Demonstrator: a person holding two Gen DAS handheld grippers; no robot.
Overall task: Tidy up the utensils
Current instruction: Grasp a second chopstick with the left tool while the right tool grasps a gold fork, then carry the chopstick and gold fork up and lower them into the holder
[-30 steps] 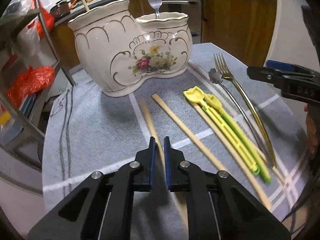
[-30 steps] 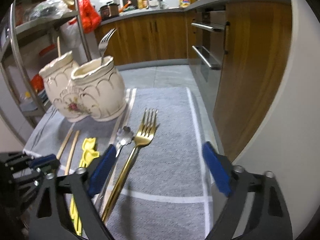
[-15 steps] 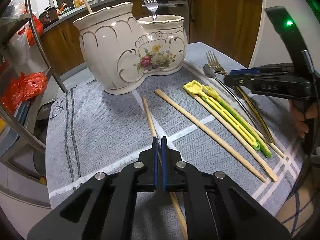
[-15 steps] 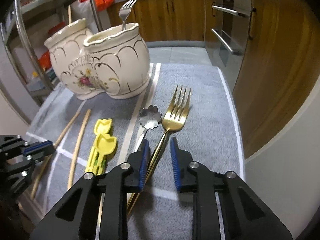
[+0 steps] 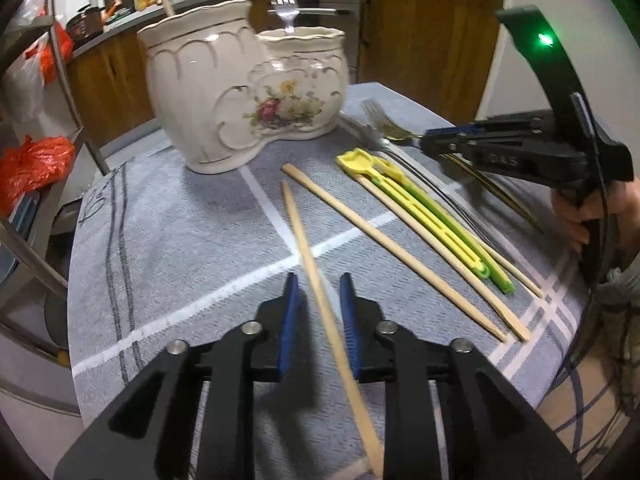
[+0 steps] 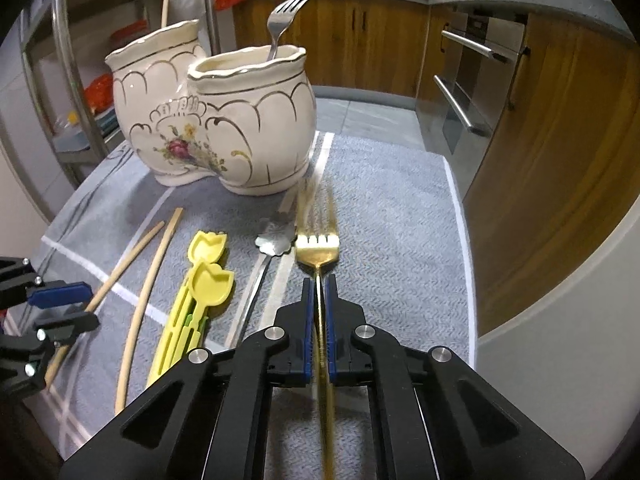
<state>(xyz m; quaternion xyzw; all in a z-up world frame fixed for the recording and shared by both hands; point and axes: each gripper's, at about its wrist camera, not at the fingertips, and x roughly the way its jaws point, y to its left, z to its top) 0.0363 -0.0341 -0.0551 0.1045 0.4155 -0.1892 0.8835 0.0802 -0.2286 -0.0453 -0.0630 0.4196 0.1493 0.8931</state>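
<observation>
Left wrist view: the left gripper (image 5: 320, 280) sits low over the grey striped cloth (image 5: 180, 220). Its jaws stand narrow and have just been opening. The pale wooden chopstick (image 5: 304, 240) runs between the blue pads with a sliver of gap on each side, so it looks loose rather than clamped. Behind stands the cream double-pot ceramic holder with a flower print (image 5: 208, 92), a silver fork (image 5: 286, 8) upright in its shorter pot. More wooden chopsticks and the yellow and green plastic utensils (image 5: 420, 208) lie to the right. The right gripper (image 5: 430, 140) reaches in from that side.

Right wrist view: the right gripper (image 6: 319, 280) has just been closing, and its jaws now pinch the thin handle of the gold metal fork (image 6: 318, 246), just below the head. The tines point at the holder (image 6: 256, 120) and are blurred. A silver flower-shaped spoon (image 6: 274, 236) lies touching or just beside the fork's head. The left gripper (image 6: 76, 308) shows at the left edge.

Risks, as I judge them:
1. The slim, smooth fork handle could swivel in the pinch when lifted.
2. The fork could drag the spoon along.
3. The unclamped chopstick would stay on the cloth if the left gripper rises.
</observation>
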